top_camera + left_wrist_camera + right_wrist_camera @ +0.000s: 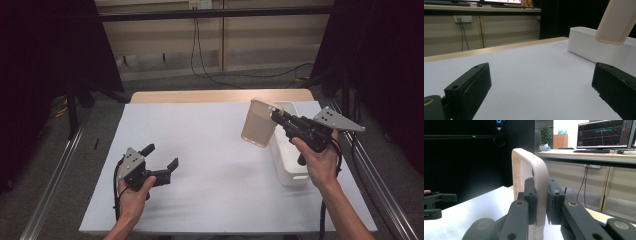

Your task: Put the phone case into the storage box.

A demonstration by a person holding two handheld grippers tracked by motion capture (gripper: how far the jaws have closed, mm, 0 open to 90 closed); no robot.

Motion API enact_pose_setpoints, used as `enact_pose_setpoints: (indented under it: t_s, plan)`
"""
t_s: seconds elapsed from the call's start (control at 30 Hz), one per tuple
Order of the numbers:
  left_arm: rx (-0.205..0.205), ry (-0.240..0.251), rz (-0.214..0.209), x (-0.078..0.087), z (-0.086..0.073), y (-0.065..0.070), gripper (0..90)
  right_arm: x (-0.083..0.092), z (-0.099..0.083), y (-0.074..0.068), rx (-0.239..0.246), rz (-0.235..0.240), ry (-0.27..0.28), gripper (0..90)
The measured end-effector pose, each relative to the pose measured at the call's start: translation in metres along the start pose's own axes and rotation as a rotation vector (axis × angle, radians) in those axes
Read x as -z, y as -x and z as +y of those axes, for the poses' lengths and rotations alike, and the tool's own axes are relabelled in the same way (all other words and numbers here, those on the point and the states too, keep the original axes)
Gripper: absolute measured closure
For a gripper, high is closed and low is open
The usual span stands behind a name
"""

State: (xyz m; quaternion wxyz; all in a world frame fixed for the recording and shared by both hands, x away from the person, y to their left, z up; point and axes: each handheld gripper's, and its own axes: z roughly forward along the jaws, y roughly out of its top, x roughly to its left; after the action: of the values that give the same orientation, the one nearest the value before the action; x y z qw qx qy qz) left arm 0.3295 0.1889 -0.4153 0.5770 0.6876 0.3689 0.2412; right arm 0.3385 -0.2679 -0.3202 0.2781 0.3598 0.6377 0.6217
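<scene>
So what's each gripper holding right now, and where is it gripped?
The right gripper pinches the beige container by its rim wall; the left gripper holds nothing.

Looks like a lab or research office to me, some kind of recording rig. The table (pixel 200 150) has a white sheet over it and black curtains (pixel 45 60) hanging on the left and right. On the far side there's a desk (pixel 586 153) with a monitor (pixel 605 133) showing graphics, a keyboard (pixel 591 151), and cables (pixel 200 45) dangling from a wall socket (pixel 199 4).
</scene>
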Motion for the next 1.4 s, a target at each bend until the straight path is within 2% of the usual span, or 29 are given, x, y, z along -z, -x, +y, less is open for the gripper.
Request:
enact_pose_setpoints:
  t_s: [0.1, 0.17, 0.23, 0.33, 0.43, 0.5, 0.53, 0.73, 0.9, 1.0, 1.23, 1.4]
  plan:
    - [-0.005, 0.002, 0.019, 0.007, -0.002, -0.003, 2.3, 0.001, 0.004, 0.003, 0.004, -0.003, 0.006, 81.3]
    - [0.015, 0.002, 0.029, 0.009, -0.004, -0.004, 2.2, 0.002, 0.007, 0.006, 0.006, -0.003, 0.009, 81.3]
    - [-0.003, -0.014, 0.027, 0.013, -0.008, -0.005, 2.3, 0.003, 0.01, 0.009, 0.011, -0.007, 0.01, 81.3]
    - [0.006, -0.007, 0.042, 0.021, -0.011, -0.008, 2.4, 0.006, 0.014, 0.014, 0.012, -0.019, 0.012, 81.3]
    - [-0.002, -0.002, 0.057, 0.028, -0.012, -0.011, 2.4, 0.009, 0.017, 0.021, 0.007, -0.03, 0.019, 81.3]
    - [0.011, -0.007, 0.065, 0.031, -0.015, -0.013, 2.4, 0.01, 0.019, 0.025, 0.009, -0.036, 0.017, 81.3]
    - [-0.005, -0.017, 0.069, 0.032, -0.016, -0.014, 2.4, 0.011, 0.02, 0.026, 0.009, -0.039, 0.019, 81.3]
    - [0.0, -0.02, 0.103, 0.042, -0.022, -0.022, 2.9, 0.013, 0.026, 0.036, 0.008, -0.05, 0.033, 81.3]
    - [0.004, -0.031, 0.111, 0.048, -0.027, -0.025, 2.9, 0.014, 0.027, 0.045, 0.012, -0.06, 0.032, 81.3]
    - [0.02, -0.007, 0.117, 0.05, -0.026, -0.025, 2.9, 0.016, 0.026, 0.051, 0.009, -0.073, 0.027, 81.3]
    - [0.013, 0.008, 0.127, 0.054, -0.024, -0.027, 2.8, 0.02, 0.025, 0.066, 0.002, -0.104, 0.021, 81.3]
    - [0.025, 0.027, 0.135, 0.06, -0.023, -0.028, 2.8, 0.021, 0.021, 0.077, 0.01, -0.114, 0.006, 81.3]
